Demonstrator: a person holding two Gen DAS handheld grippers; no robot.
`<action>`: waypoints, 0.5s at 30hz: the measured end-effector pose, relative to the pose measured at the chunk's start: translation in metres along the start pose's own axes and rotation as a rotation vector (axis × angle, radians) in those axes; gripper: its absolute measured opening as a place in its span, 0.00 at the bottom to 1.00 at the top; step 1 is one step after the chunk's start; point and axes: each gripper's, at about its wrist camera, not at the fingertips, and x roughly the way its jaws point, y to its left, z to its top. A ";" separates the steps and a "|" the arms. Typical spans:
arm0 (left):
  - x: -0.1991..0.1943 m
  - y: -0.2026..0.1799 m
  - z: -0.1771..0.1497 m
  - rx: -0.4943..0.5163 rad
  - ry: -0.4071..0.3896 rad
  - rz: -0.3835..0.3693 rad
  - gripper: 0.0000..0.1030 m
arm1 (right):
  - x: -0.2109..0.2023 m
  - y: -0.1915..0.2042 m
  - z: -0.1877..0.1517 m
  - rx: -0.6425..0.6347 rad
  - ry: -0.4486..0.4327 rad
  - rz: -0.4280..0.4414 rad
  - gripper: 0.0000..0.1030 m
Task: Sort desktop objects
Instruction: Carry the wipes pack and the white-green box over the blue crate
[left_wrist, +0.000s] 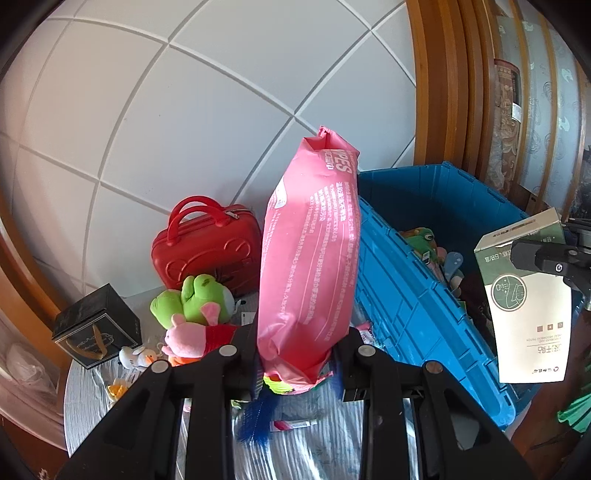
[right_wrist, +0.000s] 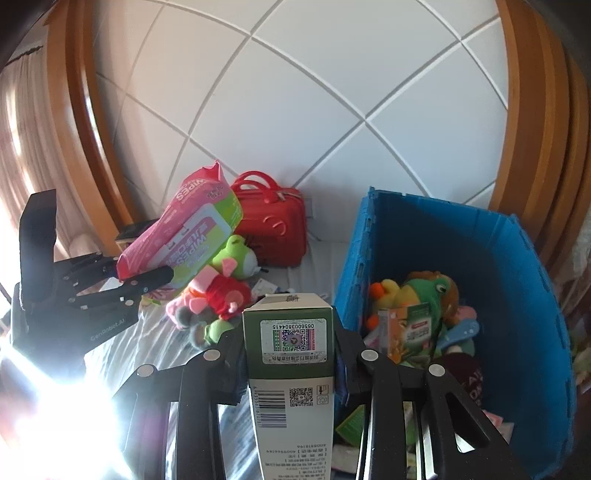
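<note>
Left wrist view: left gripper (left_wrist: 299, 363) clamped on tall pink plastic wipes pack (left_wrist: 308, 258), raised beside blue plastic crate (left_wrist: 417, 302). Right wrist view alone shows crate's plush contents; right gripper (right_wrist: 290, 363) clamped on green-and-white cardboard box (right_wrist: 290, 373).

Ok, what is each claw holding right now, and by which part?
The left claw grips the pink wipes pack at its bottom end, so the pack stands upright. The right claw clamps the green-and-white box across its narrow sides, near one end.

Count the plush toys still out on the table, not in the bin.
2 clearly: a green frog plush and a pink pig plush against it, before the red case. Smaller ones may hide.
</note>
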 end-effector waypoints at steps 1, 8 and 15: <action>0.001 -0.005 0.003 0.004 -0.002 -0.006 0.26 | -0.002 -0.005 0.000 0.006 -0.003 -0.005 0.33; 0.007 -0.044 0.027 0.041 -0.023 -0.061 0.26 | -0.014 -0.039 -0.004 0.053 -0.019 -0.041 0.33; 0.015 -0.089 0.049 0.099 -0.042 -0.125 0.26 | -0.024 -0.079 -0.006 0.107 -0.033 -0.089 0.33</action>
